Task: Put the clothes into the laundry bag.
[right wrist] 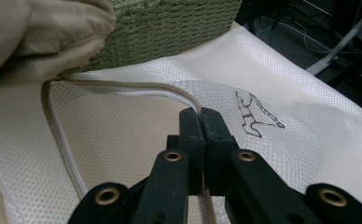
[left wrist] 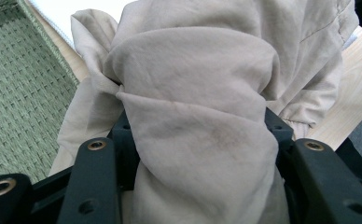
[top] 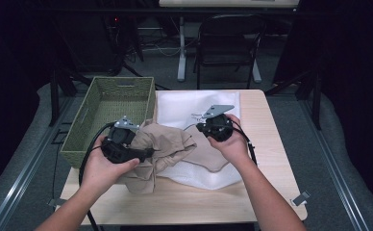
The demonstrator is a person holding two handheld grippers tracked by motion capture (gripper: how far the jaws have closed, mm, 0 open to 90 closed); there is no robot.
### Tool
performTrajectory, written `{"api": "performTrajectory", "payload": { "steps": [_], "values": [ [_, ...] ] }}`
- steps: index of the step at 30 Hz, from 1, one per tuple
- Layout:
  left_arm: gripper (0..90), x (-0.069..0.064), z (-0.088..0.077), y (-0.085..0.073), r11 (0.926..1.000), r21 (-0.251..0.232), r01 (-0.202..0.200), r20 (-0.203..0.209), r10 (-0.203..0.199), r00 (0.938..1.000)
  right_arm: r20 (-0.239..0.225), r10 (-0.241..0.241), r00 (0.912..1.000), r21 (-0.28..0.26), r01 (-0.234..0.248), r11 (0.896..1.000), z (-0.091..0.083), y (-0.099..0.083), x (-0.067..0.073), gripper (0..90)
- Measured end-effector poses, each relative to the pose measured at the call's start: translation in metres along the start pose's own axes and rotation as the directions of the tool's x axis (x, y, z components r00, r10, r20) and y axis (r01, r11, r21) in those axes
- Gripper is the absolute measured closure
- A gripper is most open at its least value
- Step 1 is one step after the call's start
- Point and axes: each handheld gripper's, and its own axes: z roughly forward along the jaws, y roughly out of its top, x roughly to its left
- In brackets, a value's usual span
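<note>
A crumpled beige garment (top: 167,144) lies half on a white mesh bag (top: 184,108) spread over the wooden table (top: 266,144). My left gripper (top: 145,153) is at the garment's left side, shut on a thick bunch of it. In the left gripper view the cloth (left wrist: 193,60) bulges between the two jaws of that gripper (left wrist: 198,126). My right gripper (top: 199,128) is over the bag, pointing left. Its jaws (right wrist: 201,114) are shut on the bag's corded edge (right wrist: 123,86), lifting it off the mesh (right wrist: 123,140). The garment (right wrist: 39,32) shows at the upper left there.
A green woven basket (top: 122,79) stands at the table's back left, touching the bag; its wall (left wrist: 20,93) is just left of the garment. A brown printed mark (right wrist: 256,119) is on the mesh. A black chair (top: 228,43) stands beyond the table.
</note>
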Motion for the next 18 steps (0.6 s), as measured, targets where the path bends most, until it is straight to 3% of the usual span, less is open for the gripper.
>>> {"api": "performTrajectory", "payload": {
  "steps": [9,18],
  "values": [
    [48.2,-0.002,0.001,-0.004,1.0,-0.005,-0.005,0.002,0.005,1.0,0.014,-0.017,0.9998,-0.003,0.017,1.0,-0.005,0.013,0.0,88.6],
    [48.2,-0.01,0.015,-0.009,0.9997,0.002,-0.023,0.013,0.023,0.9997,0.023,-0.023,0.9995,0.004,0.023,1.0,-0.005,0.017,0.002,88.6]
  ]
}}
